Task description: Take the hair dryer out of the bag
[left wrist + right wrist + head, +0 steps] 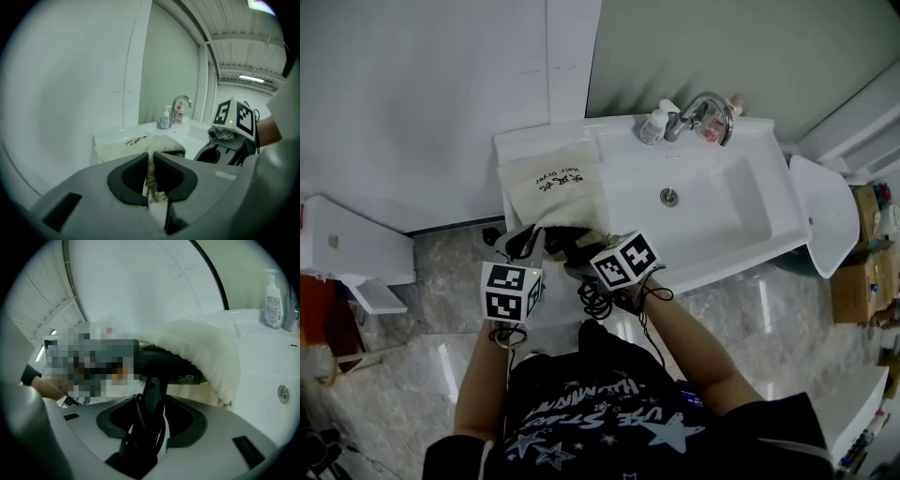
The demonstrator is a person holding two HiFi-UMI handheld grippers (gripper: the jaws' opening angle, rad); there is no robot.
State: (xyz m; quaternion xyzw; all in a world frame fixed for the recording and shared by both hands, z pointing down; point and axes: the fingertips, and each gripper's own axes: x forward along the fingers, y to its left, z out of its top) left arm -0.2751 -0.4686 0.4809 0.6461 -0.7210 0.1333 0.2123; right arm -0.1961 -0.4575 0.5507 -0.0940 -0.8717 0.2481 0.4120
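A cream drawstring bag lies on the left end of the white sink counter, its mouth toward me. The black hair dryer sticks partway out of the bag, barrel still under the cloth. My right gripper is shut on the dryer's handle, with the black cord bunched between the jaws. My left gripper is shut on the bag's drawstring edge and holds the bag in place. In the head view both grippers meet at the bag's mouth, the left gripper beside the right gripper.
The basin lies right of the bag, with a chrome faucet and a soap bottle at its back rim. A white wall stands behind. A white fixture is at the right, a white box on the floor at the left.
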